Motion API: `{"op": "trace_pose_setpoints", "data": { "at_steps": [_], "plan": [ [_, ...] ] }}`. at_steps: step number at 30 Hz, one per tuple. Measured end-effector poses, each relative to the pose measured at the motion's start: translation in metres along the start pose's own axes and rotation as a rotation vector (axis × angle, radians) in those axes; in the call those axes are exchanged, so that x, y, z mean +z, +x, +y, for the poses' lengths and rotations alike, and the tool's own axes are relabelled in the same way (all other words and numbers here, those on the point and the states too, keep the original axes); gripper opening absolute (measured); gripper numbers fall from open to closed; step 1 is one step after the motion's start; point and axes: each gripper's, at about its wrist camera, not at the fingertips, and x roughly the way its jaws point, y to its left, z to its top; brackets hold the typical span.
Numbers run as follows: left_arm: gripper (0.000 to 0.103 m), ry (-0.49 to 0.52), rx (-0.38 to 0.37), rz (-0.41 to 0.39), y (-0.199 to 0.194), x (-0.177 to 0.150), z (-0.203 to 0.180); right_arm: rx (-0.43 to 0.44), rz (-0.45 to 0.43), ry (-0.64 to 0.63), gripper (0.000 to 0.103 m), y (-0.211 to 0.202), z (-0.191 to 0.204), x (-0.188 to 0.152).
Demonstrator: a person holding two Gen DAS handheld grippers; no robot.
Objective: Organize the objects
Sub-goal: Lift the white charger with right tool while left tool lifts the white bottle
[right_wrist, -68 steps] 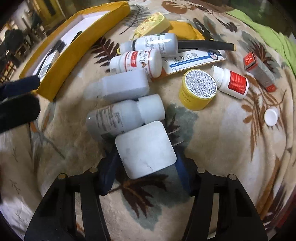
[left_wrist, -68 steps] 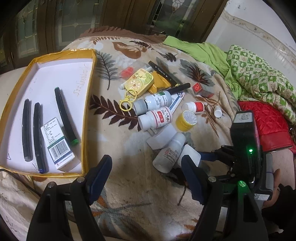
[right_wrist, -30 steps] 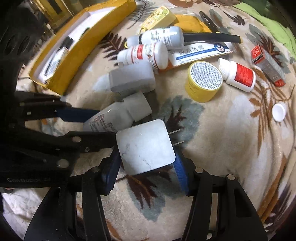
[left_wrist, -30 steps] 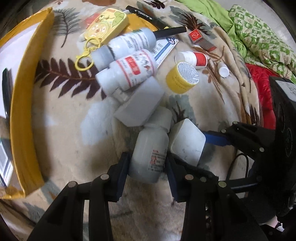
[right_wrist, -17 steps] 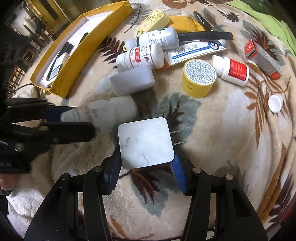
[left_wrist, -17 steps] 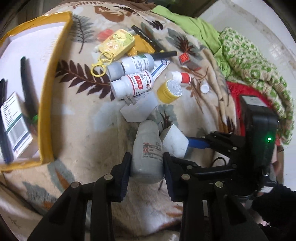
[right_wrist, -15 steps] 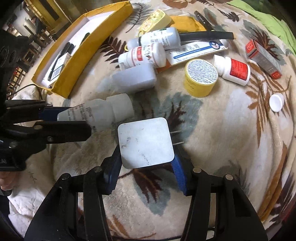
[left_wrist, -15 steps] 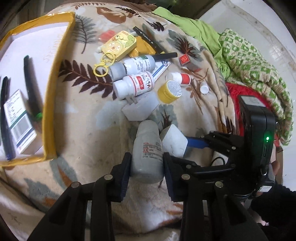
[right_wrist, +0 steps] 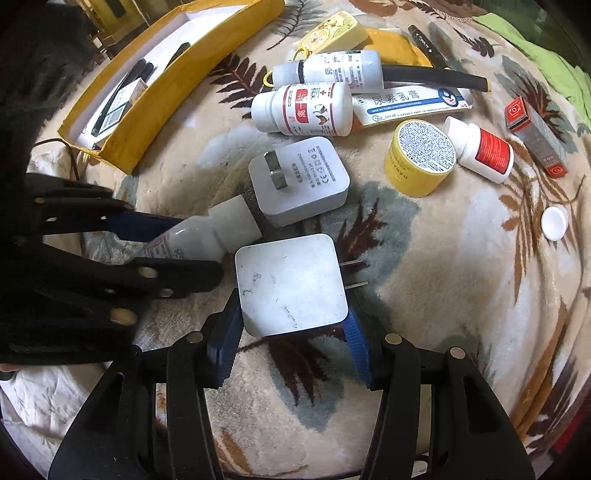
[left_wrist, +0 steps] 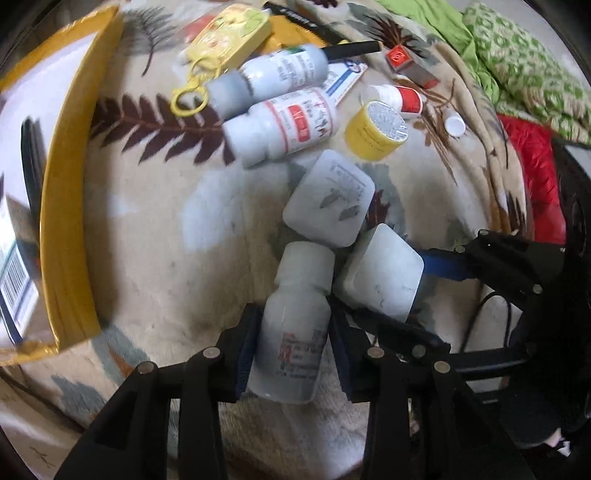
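Note:
My left gripper (left_wrist: 293, 343) is shut on a white pill bottle (left_wrist: 295, 325), cap pointing away; the bottle also shows in the right wrist view (right_wrist: 207, 236). My right gripper (right_wrist: 291, 343) is shut on a white plug adapter (right_wrist: 290, 284), its two prongs pointing right; the adapter also shows in the left wrist view (left_wrist: 380, 277), touching the bottle. A second white charger (right_wrist: 299, 181) lies just beyond them on the leaf-patterned blanket. The yellow-rimmed box (right_wrist: 147, 96) holding pens and a small carton sits at the left.
Beyond the charger lie two white medicine bottles (right_wrist: 306, 107), an ointment carton (right_wrist: 410, 103), a yellow tin (right_wrist: 421, 158), a red-labelled bottle (right_wrist: 480, 147), a red-ended box (right_wrist: 535, 136), a white cap (right_wrist: 554, 221) and a yellow keychain case (right_wrist: 332, 33).
My left gripper closed on the pill bottle, lifted it, and has now come back low and closer to the pile. The second charger has tipped, its prongs now facing up. My right gripper keeps the adapter.

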Motion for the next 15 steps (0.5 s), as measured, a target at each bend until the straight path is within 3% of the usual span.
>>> {"op": "trace_pose_setpoints", "data": {
  "at_steps": [2, 5, 8, 12, 15],
  "plan": [
    [0.036, 0.005, 0.002, -0.027, -0.006, -0.002, -0.001, -0.004, 0.000, 0.000, 0.052, -0.001, 0.000, -0.001],
    [0.034, -0.001, 0.007, -0.128, -0.031, -0.009, -0.001, -0.002, -0.023, 0.012, 0.052, -0.009, -0.002, -0.003],
    [0.034, -0.044, -0.044, -0.202, -0.052, -0.018, 0.008, 0.015, -0.059, 0.037, 0.052, -0.022, -0.005, -0.004],
    [0.034, -0.099, -0.057, -0.314, -0.073, -0.021, 0.023, 0.036, -0.111, 0.049, 0.052, -0.043, -0.003, -0.002],
    [0.034, -0.122, -0.046, -0.385, -0.083, -0.020, 0.026, 0.056, -0.154, 0.060, 0.052, -0.043, 0.018, 0.019]
  ]
}}
